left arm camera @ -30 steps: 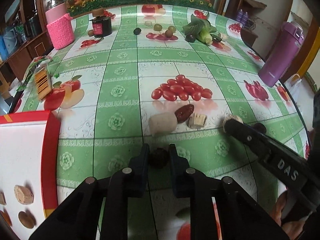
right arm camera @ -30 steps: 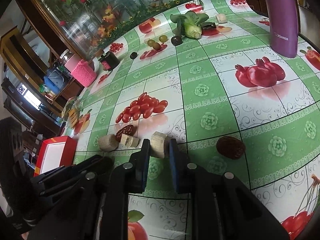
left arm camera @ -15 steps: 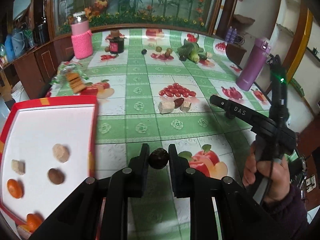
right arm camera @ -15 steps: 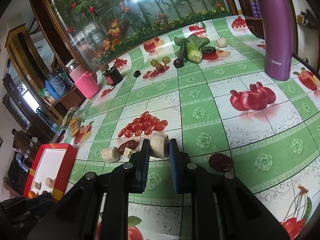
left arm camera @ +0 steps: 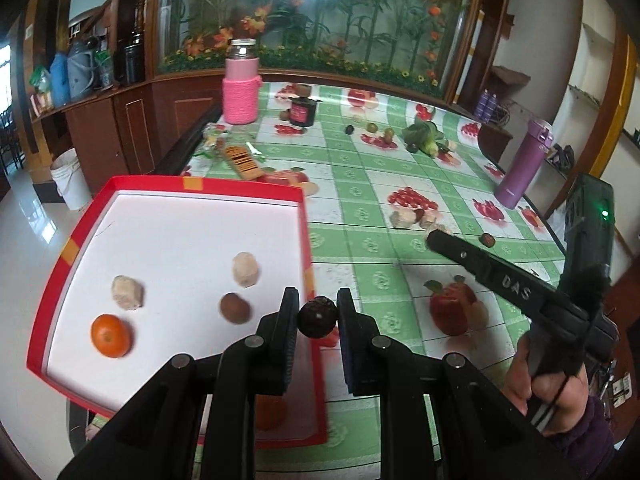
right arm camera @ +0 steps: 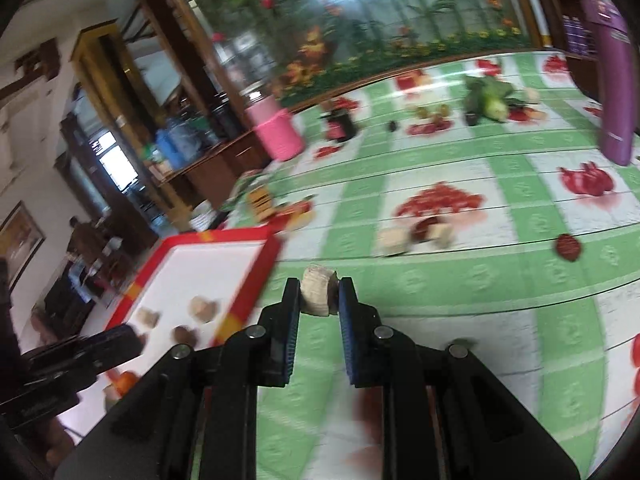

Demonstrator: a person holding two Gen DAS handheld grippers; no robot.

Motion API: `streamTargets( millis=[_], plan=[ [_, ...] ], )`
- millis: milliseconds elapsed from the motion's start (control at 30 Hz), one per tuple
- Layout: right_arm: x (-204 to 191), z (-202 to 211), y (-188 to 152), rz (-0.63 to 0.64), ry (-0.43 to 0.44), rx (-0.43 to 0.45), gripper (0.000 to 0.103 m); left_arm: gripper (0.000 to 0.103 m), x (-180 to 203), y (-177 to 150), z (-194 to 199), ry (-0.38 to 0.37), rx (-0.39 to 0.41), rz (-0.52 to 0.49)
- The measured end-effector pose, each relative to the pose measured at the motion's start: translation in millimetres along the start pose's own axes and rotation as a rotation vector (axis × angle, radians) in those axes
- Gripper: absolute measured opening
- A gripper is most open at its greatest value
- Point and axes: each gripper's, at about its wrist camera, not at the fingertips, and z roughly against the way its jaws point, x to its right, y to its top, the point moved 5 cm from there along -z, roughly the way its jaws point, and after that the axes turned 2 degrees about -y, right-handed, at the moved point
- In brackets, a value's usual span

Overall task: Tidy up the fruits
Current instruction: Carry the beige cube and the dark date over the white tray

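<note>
Mid-carry toward the red tray (left arm camera: 306,240) at nine o'clock: left gripper (left arm camera: 318,316) clamped on dark round fruit (left arm camera: 317,317), right gripper (right arm camera: 319,296) on pale chunk (right arm camera: 316,294); next, lowering and releasing inside.

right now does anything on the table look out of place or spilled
Nothing is spilled or damaged. The loose pieces still outside the red tray stand out: a pale chunk and dark red fruit clustered mid-table, and another dark red fruit lying alone. Each tool holds one piece: the left tool a dark round fruit, the right tool a beige chunk.
</note>
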Motion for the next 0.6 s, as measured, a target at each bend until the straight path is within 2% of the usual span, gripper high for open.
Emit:
streamTargets(
  millis=[167, 267, 600],
  plan=[
    [-46.6, -9.4, -14.2, 0.048, 0.073, -0.054, 0.021, 0.018, -24.3, -4.9, 4.8, 0.019, 0.009, 0.037],
    [-67.1, -14.7, -26.2, 0.087, 0.085, -0.078, 0.021, 0.018, -39.3, -6.4, 6.4, 0.036, 0.013, 0.06],
    [-109.6, -39.6, -46.6, 0.145, 0.12, -0.162, 0.021, 0.018, -65.6, -14.2, -1.6, 0.103, -0.003, 0.052]
  ],
)
